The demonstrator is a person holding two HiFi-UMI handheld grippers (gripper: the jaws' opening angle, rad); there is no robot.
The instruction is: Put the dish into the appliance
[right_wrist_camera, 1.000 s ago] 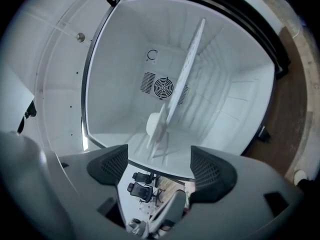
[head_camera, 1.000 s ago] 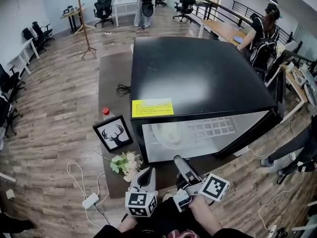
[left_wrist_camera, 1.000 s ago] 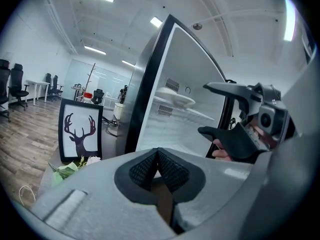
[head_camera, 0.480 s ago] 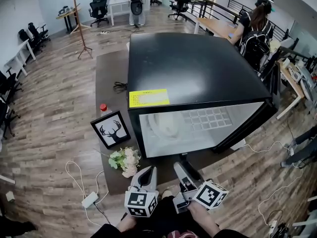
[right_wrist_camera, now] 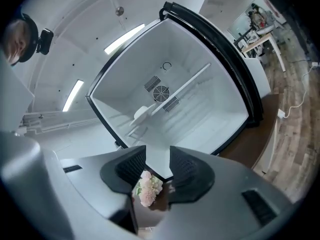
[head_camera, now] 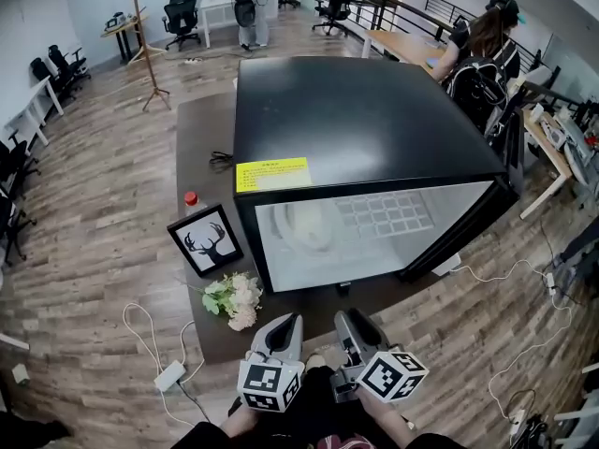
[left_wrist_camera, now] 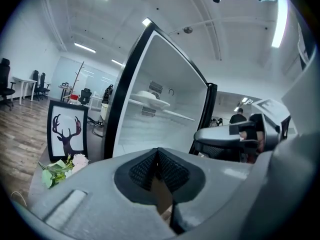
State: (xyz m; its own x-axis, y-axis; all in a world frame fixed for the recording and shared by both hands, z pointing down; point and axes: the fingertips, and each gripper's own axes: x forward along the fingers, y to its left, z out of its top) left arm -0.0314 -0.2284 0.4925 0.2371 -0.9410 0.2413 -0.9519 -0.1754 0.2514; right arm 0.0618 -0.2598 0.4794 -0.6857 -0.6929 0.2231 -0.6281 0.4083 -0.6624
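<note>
Two grippers, both empty, held off the table's (head_camera: pixel 201 138) front edge. My left gripper (head_camera: pixel 291 322): jaws shut together. My right gripper (head_camera: pixel 347 317): jaws part open and closing, nothing between. One dish (head_camera: pixel 305 223) on the shelf inside the one open appliance (head_camera: pixel 365 129). One deer picture (head_camera: pixel 206 241), one flower bunch (head_camera: pixel 234 299) and one red-capped bottle (head_camera: pixel 191 198) near the table's front left corner.

You have a framed deer picture (head_camera: pixel 205 240) standing left of centre on the brown table (head_camera: pixel 201 129). A red-capped bottle (head_camera: pixel 191 198) is just above it in the frame, and a bunch of pale flowers (head_camera: pixel 232 299) lies just below. At lower left a white power strip (head_camera: pixel 169 377) lies on the floor; at upper left stands a coat stand (head_camera: pixel 145 36).
</note>
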